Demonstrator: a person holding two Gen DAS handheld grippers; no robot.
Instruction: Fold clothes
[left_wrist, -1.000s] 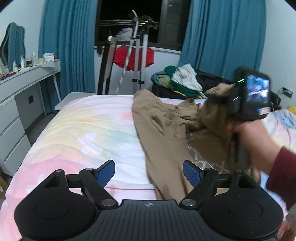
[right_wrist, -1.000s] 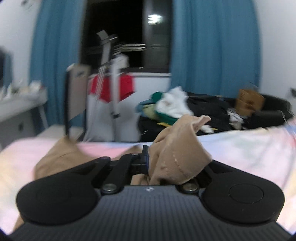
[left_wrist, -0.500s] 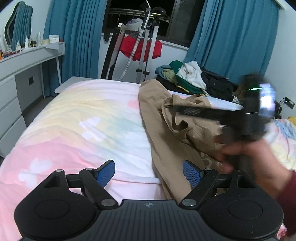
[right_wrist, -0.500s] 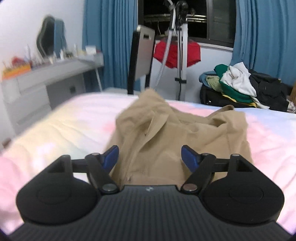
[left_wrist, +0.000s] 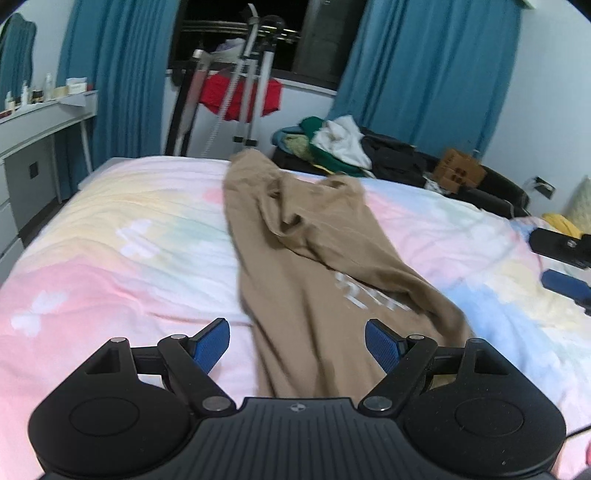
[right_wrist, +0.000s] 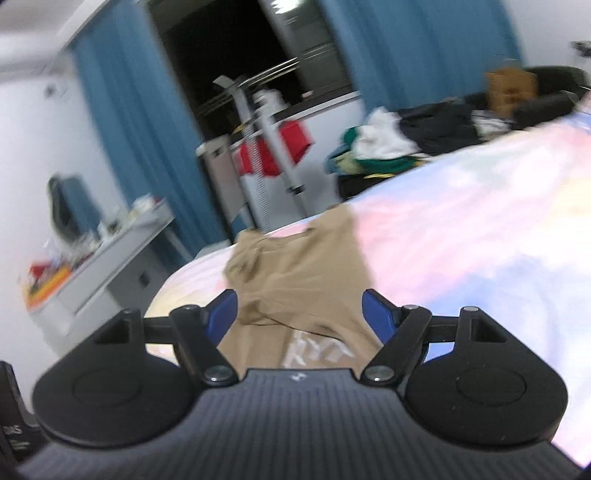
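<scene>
One tan garment (left_wrist: 314, 266) lies partly folded at the frame's centre on the pastel bed (left_wrist: 110, 251), nothing covering it. A clothes heap (left_wrist: 328, 144) and cardboard box (left_wrist: 458, 171) sit upper right. Left tongs (left_wrist: 297, 345) and right tongs (right_wrist: 299, 314) gape empty, two pairs.

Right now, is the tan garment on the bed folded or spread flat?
Partly folded: one side of the tan garment is flipped over its middle, partly covering the white print. It lies rumpled on the bed.

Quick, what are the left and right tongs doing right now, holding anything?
Left tongs: open, holding nothing, above the tan garment.
Right tongs: open, empty; the jaws have just been opening, nothing gripped between them.
</scene>
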